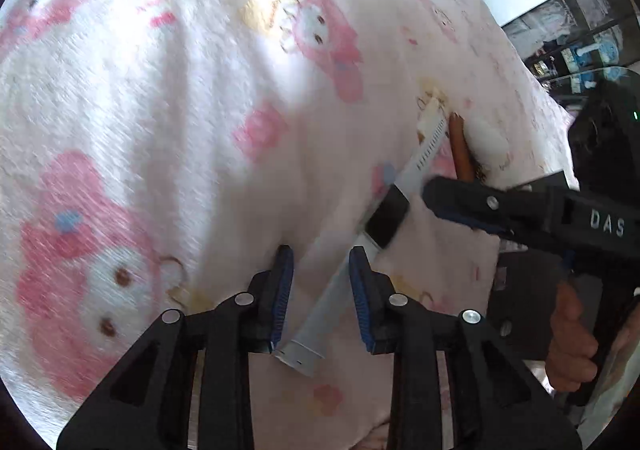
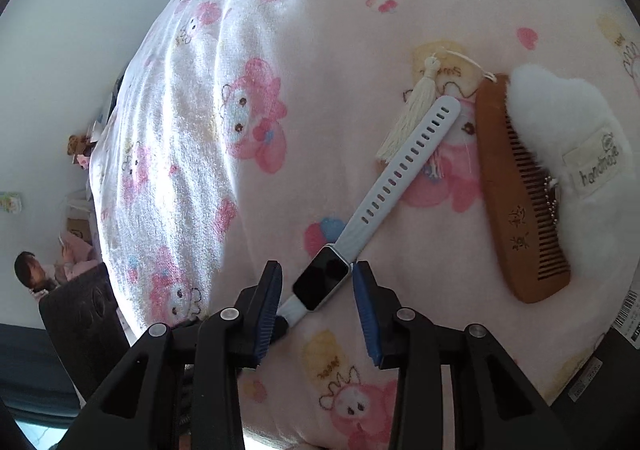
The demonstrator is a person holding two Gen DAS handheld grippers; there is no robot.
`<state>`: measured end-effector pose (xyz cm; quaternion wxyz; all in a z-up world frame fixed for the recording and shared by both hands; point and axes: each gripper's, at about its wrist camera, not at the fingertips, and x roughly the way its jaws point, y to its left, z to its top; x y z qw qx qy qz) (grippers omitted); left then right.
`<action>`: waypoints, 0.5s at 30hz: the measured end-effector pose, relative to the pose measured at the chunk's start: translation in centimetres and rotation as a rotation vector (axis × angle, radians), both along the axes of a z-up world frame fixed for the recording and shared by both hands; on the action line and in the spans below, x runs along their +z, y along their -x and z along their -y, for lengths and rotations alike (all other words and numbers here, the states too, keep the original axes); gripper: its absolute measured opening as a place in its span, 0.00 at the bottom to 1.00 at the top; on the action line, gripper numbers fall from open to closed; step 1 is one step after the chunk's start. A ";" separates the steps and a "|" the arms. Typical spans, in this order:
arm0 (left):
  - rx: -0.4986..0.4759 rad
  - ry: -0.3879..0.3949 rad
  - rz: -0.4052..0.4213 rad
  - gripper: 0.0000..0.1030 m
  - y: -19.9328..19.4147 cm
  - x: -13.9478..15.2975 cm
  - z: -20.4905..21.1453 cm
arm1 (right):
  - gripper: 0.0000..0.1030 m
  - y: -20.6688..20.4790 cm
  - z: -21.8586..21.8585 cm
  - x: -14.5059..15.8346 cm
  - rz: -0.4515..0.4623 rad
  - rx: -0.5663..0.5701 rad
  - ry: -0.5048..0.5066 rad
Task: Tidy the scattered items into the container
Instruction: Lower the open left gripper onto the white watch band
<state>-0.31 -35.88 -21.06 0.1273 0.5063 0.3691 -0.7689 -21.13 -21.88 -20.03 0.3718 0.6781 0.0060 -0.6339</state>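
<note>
A smartwatch with a black face and a pale perforated strap lies slantwise on the pink cartoon blanket. My right gripper is open, its fingers either side of the face with a gap on the left. My left gripper is open over the strap's other end, and the pads are not pressing on it. The right gripper, held by a hand, comes in from the right. Beside the watch lie a wooden comb with a cream tassel and a white fluffy pouch.
A dark object with a barcode label sits at the lower right edge; what it is I cannot tell. A seated person and a black block are beyond the blanket's left edge. Glass shelving stands past its far right edge.
</note>
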 end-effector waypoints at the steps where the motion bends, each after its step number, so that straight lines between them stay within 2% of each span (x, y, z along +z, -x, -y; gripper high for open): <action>1: 0.034 0.020 0.002 0.28 0.1 0.1 0.7 | 0.32 0.2 -0.3 0.2 -0.001 -0.009 0.000; 3: 0.087 0.023 -0.011 0.28 -0.6 0.7 1.9 | 0.32 0.6 -0.6 0.4 0.005 -0.021 -0.001; 5: 0.093 -0.010 -0.036 0.28 -1.5 0.9 2.2 | 0.32 0.9 -0.7 0.4 0.011 -0.031 -0.013; 7: 0.056 -0.044 -0.044 0.29 -1.8 0.6 1.4 | 0.32 1.0 -0.6 0.5 0.009 -0.031 -0.013; 11: -0.027 -0.179 -0.067 0.37 -0.7 -1.2 -1.4 | 0.32 1.6 0.3 -0.3 0.028 -0.043 -0.015; 13: 0.003 -0.170 -0.037 0.37 0.0 -2.2 -1.6 | 0.32 2.0 1.3 -1.3 0.065 -0.052 0.000; 15: 0.017 -0.145 -0.016 0.31 0.6 -2.4 -1.3 | 0.33 1.8 2.3 -1.9 0.083 -0.034 -0.013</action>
